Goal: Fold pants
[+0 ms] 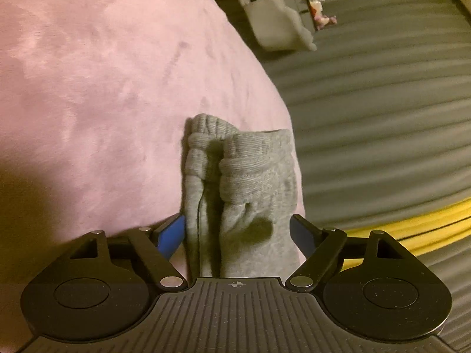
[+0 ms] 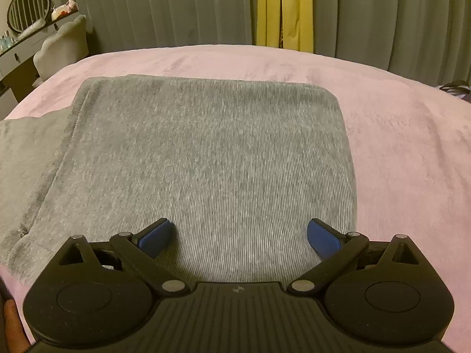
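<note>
The grey knit pants (image 2: 200,158) lie on the pink blanket (image 2: 397,153), folded into a broad flat panel, with a looser part spreading off to the left (image 2: 26,158). My right gripper (image 2: 240,238) hovers over the near edge of that panel, jaws open and empty. In the left wrist view the two ribbed leg cuffs (image 1: 238,158) stand bunched between the blue pads (image 1: 172,235) of my left gripper (image 1: 238,234). The jaws stand wide, with the left pad against the cloth; I cannot tell whether they grip it.
The pink blanket (image 1: 103,88) covers a bed. Grey pleated curtains (image 2: 147,8) with a yellow strip (image 2: 282,8) hang behind it. A pale chair (image 2: 63,44) and a dressing table with a round mirror (image 2: 28,7) stand at the left.
</note>
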{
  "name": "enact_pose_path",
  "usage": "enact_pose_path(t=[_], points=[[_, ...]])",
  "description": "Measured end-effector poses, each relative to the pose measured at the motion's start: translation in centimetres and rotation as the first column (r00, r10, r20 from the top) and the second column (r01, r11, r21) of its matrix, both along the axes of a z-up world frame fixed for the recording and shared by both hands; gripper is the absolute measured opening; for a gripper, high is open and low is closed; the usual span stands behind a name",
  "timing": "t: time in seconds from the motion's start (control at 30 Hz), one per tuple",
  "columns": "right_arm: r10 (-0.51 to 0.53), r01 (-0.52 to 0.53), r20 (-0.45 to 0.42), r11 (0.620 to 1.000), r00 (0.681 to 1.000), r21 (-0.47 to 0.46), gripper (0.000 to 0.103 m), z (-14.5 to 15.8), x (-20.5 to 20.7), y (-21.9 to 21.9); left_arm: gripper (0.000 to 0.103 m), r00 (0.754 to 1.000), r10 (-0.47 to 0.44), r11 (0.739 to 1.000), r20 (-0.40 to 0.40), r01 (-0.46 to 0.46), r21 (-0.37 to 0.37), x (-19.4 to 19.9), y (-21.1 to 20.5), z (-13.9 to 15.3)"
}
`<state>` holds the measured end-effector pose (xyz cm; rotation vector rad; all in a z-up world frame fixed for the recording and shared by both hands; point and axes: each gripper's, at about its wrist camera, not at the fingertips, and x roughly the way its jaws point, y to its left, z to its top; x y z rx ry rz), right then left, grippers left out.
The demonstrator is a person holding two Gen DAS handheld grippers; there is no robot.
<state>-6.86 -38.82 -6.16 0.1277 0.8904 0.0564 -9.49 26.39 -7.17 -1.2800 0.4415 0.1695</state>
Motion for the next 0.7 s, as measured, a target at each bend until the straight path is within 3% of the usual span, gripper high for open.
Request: enact_pose_path(t=[0.13,0.17,0.27,0.3,0.37,0.47,0.57,0.7], points=[[0.001,-0.001,0.002,1.0,1.0,0.0,0.099,0.0,0.0,-0.1,0.079,0.999,-0.028,0.999,0.022,0.027,0.033,2.1,0.7,-0.3],[0.001,-0.001,0.002,1.0,1.0,-0.001,0.099,0.0,0.0,-0.1,0.07,1.0,-0.031,0.999,0.001,0.031,0.041,2.9,0.8,-0.4],[0.002,-0.002,0.002,1.0,1.0,-0.001,0.099,0.0,0.0,-0.1,0.056,0.997,-0.047,0.994,-0.055,0.052,0.098,4.7,0.7,-0.4],[0.002,-0.002,0.002,1.0,1.0,-0.001,0.099,0.0,0.0,-0.1,0.055,0.997,-0.052,0.992,-0.059,0.058,0.115,5.0,0.7,-0.4],[0.002,-0.002,0.003,1.0,1.0,-0.001,0.099,0.0,0.0,-0.1,0.04,0.996,-0.056,0.986,-0.071,0.066,0.153,5.5,0.4,0.0],[0.0,0.0,0.006,1.0,1.0,0.0,0.099,0.1,0.0,-0.1,0.028,0.997,-0.06,0.964,-0.044,0.07,0.257,5.5,-0.6,1.6],[-0.007,0.007,0.012,1.0,1.0,0.012,0.099,0.2,0.0,-0.3,0.024,0.994,-0.109,0.91,-0.013,0.105,0.401,5.7,-2.7,4.8],[-0.024,0.023,0.028,0.999,0.999,0.043,0.099,0.5,-0.1,-0.8,0.022,0.971,-0.237,0.779,0.02,0.178,0.601,6.1,-8.0,10.0]])
